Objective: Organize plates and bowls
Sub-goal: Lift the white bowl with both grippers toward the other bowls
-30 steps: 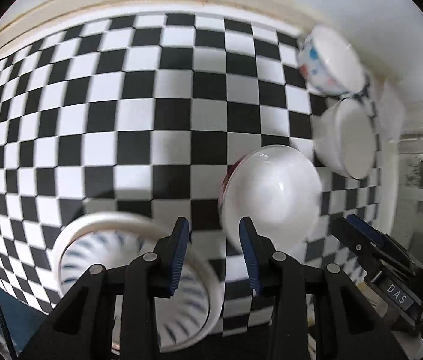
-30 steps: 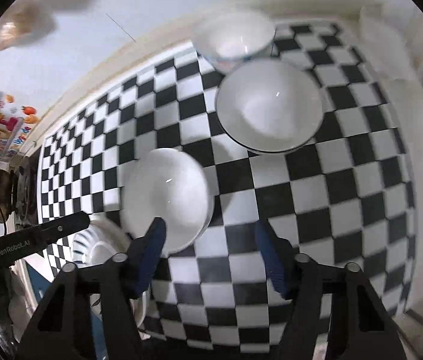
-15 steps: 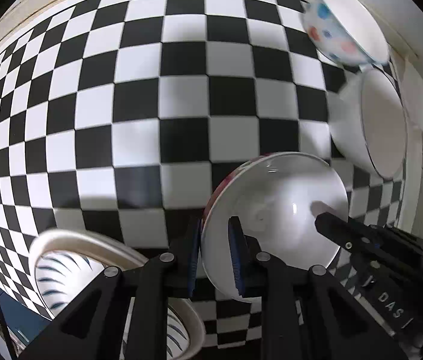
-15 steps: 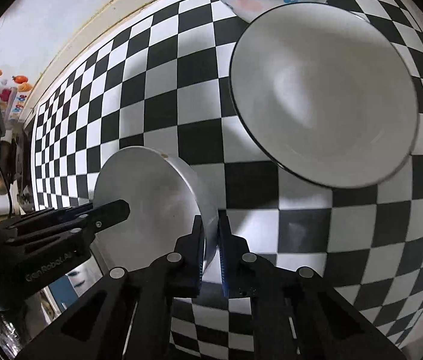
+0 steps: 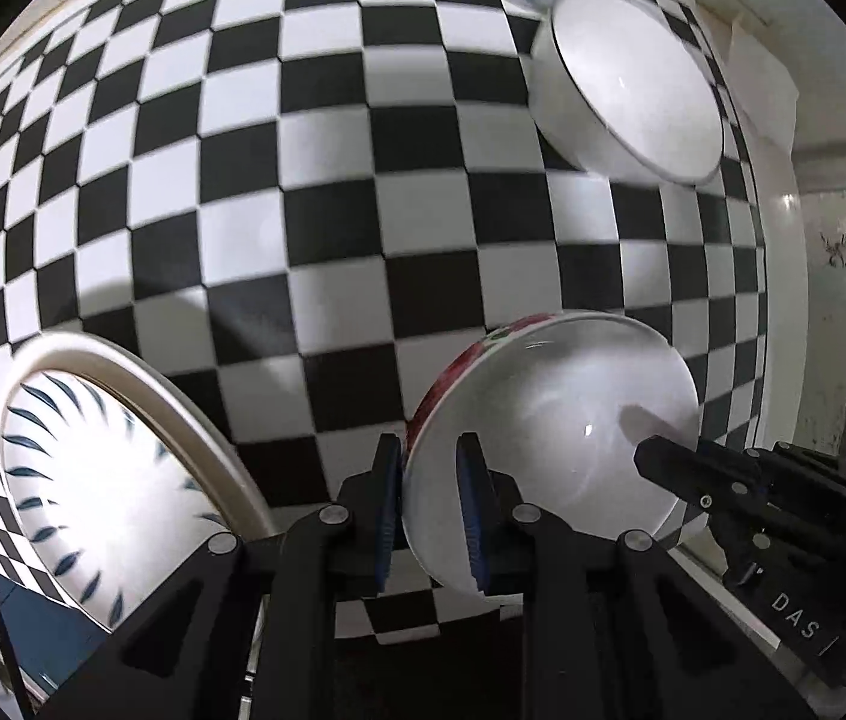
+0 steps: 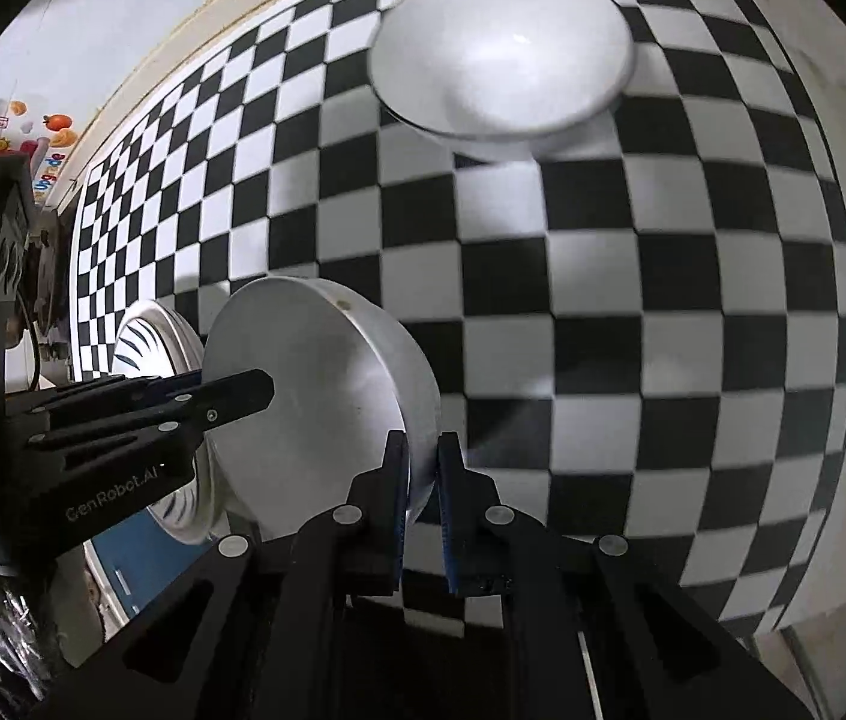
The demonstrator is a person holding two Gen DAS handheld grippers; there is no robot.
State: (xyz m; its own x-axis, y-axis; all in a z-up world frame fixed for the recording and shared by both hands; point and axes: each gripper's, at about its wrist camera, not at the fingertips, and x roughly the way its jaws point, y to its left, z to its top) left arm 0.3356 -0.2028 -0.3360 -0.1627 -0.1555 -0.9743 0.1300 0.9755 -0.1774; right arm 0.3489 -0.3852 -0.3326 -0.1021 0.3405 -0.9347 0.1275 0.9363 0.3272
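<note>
My left tongs (image 5: pixel 429 498) and right tongs (image 6: pixel 421 495) both pinch opposite rims of the same white bowl (image 5: pixel 549 444), tilted above the checkered tabletop (image 5: pixel 303 180). A striped plate (image 5: pixel 99 480) lies beside it; two more bowls (image 5: pixel 627 90) sit farther off.
</note>
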